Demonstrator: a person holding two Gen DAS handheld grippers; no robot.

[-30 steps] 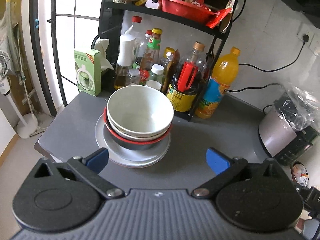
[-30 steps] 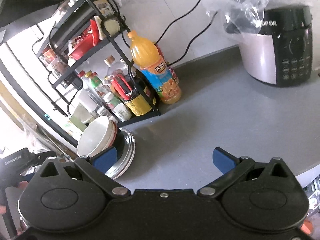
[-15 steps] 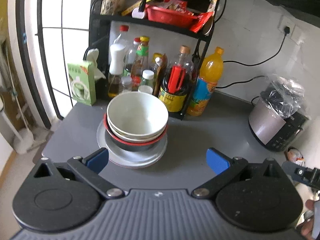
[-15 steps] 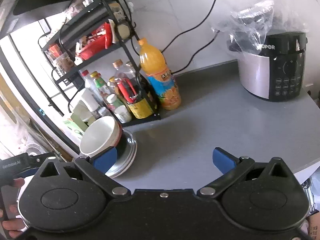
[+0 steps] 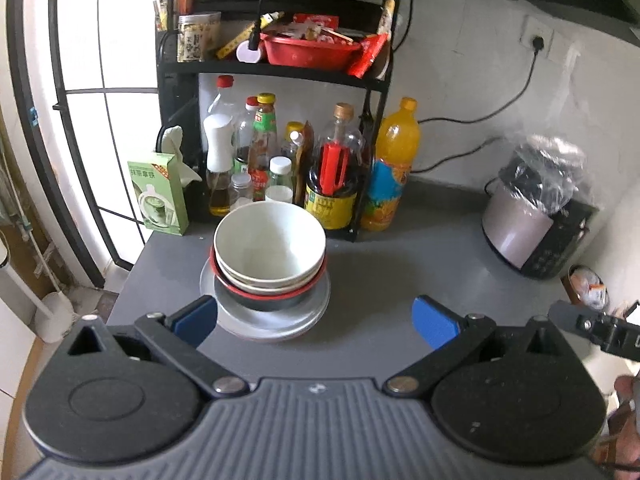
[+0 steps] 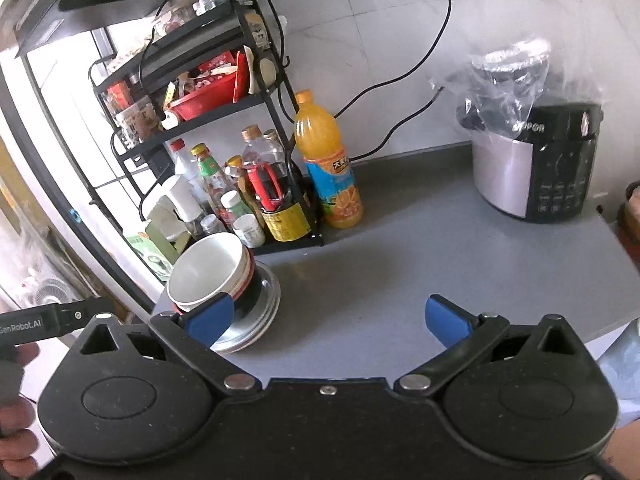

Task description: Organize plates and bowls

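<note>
A white bowl (image 5: pixel 269 248) is nested in a red-rimmed bowl (image 5: pixel 272 294), and both sit on stacked silver plates (image 5: pixel 304 320) on the grey counter (image 5: pixel 400 264). My left gripper (image 5: pixel 316 322) is open and empty, held back just in front of the stack. In the right wrist view the same stack, white bowl (image 6: pixel 204 268) over plates (image 6: pixel 264 304), lies at the left. My right gripper (image 6: pixel 328 320) is open and empty above the counter (image 6: pixel 400 264), to the right of the stack.
A black rack (image 5: pixel 280 68) of sauce bottles stands behind the stack, with an orange juice bottle (image 5: pixel 390 172) beside it. A green box (image 5: pixel 158 194) is at the back left. A rice cooker (image 6: pixel 536 160) under plastic stands at the right. The counter edge drops off at the left.
Both grippers have drawn back and up from the counter, so the stack looks smaller and farther. Both stay open. The stack has not moved.
</note>
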